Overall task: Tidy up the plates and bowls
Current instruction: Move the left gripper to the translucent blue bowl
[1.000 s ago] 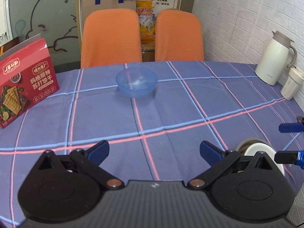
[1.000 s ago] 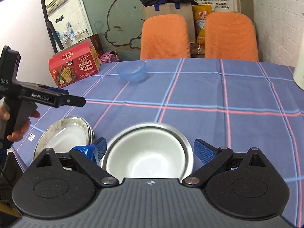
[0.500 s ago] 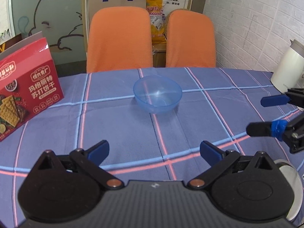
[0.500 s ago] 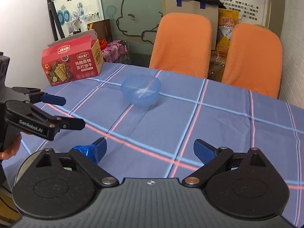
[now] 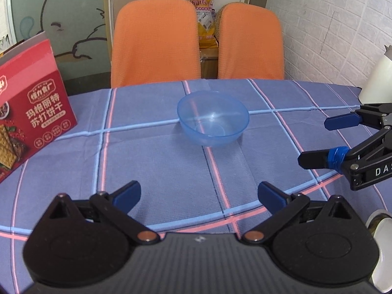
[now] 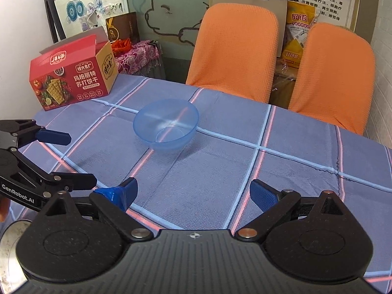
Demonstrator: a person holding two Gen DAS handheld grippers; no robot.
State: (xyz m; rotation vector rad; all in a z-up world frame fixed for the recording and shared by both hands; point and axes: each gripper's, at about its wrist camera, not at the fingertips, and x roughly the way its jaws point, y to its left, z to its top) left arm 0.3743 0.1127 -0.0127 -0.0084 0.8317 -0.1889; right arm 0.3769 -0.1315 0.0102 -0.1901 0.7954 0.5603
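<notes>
A clear blue plastic bowl (image 5: 212, 118) stands upright on the checked blue tablecloth, ahead of both grippers; it also shows in the right wrist view (image 6: 166, 127). My left gripper (image 5: 199, 197) is open and empty, short of the bowl. My right gripper (image 6: 192, 193) is open and empty, also short of it. Each gripper shows in the other's view: the right one (image 5: 321, 140) at the right edge, the left one (image 6: 73, 160) at the left edge. A metal dish rim (image 5: 382, 230) peeks at the lower right, and a metal plate edge (image 6: 9, 242) at the lower left.
A red cracker box (image 5: 29, 112) stands on the table's left side (image 6: 73, 80). Two orange chairs (image 5: 156, 41) stand behind the far edge. A white kettle (image 5: 377, 80) stands at the right by the brick wall.
Both grippers have moved forward and lifted away from the metal bowl and plate toward the blue bowl, which now looks larger and nearer. The metal dishes have dropped to the frame edges.
</notes>
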